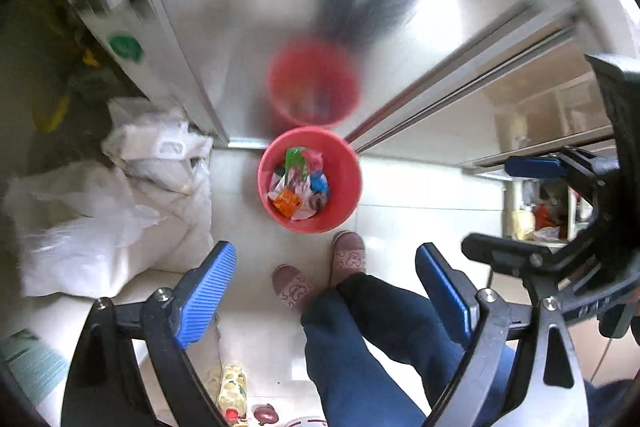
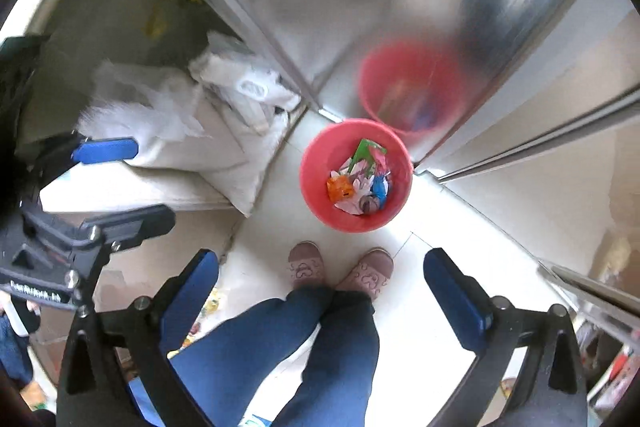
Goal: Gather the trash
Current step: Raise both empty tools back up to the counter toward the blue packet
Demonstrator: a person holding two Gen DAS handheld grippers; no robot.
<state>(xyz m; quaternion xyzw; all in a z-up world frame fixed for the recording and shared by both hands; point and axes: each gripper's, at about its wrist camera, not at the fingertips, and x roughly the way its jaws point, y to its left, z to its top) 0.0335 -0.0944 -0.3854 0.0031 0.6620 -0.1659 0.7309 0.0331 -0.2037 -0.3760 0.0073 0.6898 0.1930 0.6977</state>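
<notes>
Wrappers (image 1: 300,187) already lie in the red bin (image 1: 349,163) on the floor by the steel door. Left gripper (image 1: 324,291) and right gripper (image 2: 320,295) fingers gape wide, empty; collecting looks mostly done.

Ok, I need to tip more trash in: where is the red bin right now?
The red bin stands on the floor just ahead of the person's slippers, against the shiny metal panel, white bags to its left.
</notes>
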